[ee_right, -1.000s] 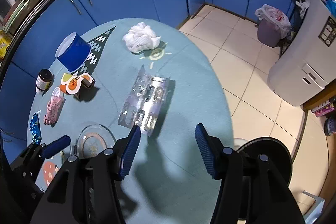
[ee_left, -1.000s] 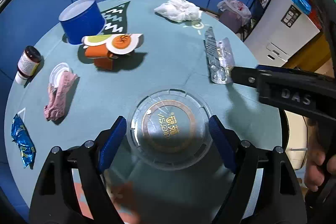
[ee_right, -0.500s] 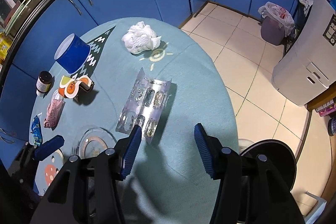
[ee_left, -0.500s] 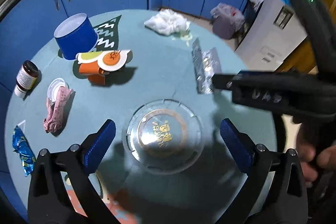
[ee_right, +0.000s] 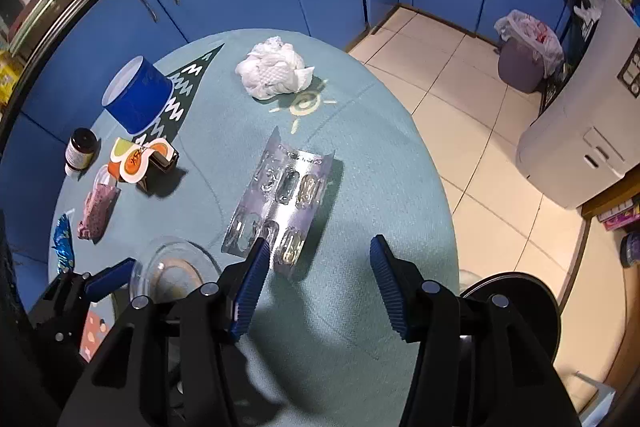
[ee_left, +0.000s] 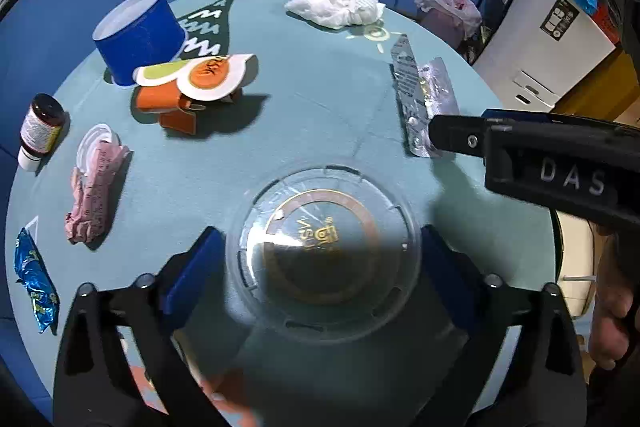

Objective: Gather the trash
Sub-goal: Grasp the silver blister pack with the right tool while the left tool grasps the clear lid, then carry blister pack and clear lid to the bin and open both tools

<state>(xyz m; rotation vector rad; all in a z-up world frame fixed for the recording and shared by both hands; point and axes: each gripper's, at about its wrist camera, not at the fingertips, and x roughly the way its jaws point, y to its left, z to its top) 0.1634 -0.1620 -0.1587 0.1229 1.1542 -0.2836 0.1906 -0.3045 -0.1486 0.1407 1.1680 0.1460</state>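
Left wrist view: the left claw (ee_left: pixel 320 263) straddles a clear plastic lid (ee_left: pixel 323 253) lying flat on the round teal table (ee_left: pixel 320 115); its jaws, having just narrowed a little, stand wide, each blue pad near the lid's rim, and contact cannot be confirmed. Farther off lie a blue paper cup (ee_left: pixel 138 31), an orange carton (ee_left: pixel 188 87), a crumpled tissue (ee_left: pixel 336 7), a pill bottle (ee_left: pixel 40 131), a pink wrapper (ee_left: pixel 94 191) and a blue foil wrapper (ee_left: pixel 34 283). Right wrist view: the right claw (ee_right: pixel 316 283), half open and empty, hovers above the table, its left pad at the near edge of a silver blister pack (ee_right: pixel 280 203); its jaws have just narrowed slightly.
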